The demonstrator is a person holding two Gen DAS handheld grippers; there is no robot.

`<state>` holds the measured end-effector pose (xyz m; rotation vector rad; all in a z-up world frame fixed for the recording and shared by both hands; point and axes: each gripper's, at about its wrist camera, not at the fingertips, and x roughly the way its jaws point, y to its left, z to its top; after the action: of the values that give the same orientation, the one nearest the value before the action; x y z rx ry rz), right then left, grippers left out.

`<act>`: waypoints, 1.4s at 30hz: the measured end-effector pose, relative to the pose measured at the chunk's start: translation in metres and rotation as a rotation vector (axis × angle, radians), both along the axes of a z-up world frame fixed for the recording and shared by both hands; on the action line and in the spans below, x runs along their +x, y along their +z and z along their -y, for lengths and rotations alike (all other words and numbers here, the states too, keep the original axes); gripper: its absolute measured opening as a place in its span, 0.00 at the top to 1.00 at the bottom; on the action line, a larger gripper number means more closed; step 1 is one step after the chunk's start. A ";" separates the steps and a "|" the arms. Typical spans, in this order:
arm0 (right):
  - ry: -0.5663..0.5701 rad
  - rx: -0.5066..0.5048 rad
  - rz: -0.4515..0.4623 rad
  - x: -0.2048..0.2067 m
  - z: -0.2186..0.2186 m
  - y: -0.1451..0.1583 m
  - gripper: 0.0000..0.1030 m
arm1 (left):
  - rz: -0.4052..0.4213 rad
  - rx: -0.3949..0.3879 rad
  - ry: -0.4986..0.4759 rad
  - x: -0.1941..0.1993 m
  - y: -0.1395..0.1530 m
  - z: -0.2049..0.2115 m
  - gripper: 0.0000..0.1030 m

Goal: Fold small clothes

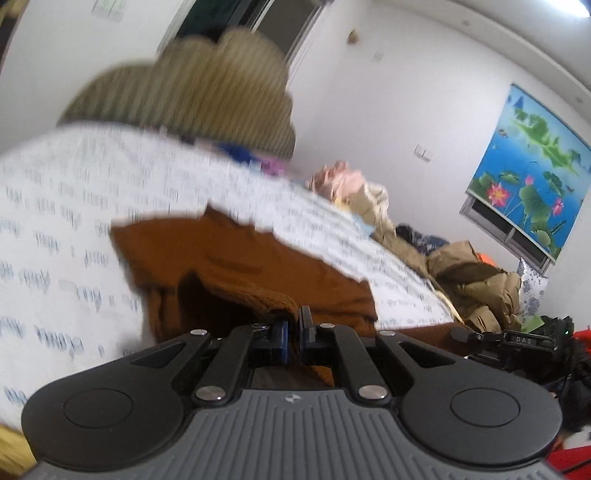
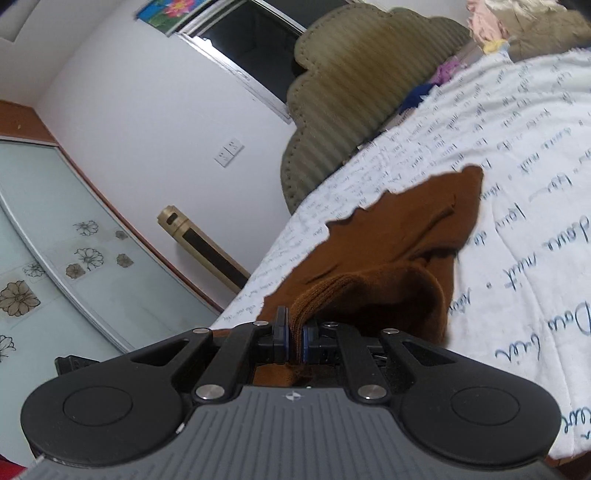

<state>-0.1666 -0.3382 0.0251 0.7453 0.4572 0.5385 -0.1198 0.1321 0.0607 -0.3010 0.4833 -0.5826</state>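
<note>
Motion blur smears the printed bedsheet point(image 1: 74, 206) and the padded headboard point(image 1: 192, 96) ahead of the left jaws, so the print there cannot be read. The pinched hem of the brown garment point(image 1: 258, 273) vanishes between the pads point(image 1: 283, 339). In the right wrist view, the garment point(image 2: 399, 251) runs under the gripper body, and the clothes pile point(image 2: 517, 22) far ahead and to the right of the jaws is cut by the top edge.
</note>
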 end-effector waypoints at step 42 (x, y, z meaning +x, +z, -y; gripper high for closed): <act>-0.262 -0.086 -0.255 0.273 0.009 -0.051 0.84 | -0.346 0.205 0.265 0.308 -0.060 0.071 0.93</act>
<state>0.1059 -0.3474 -0.0255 0.7806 0.6053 0.1778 0.1878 0.0615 0.0008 -0.2653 0.8166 -0.2182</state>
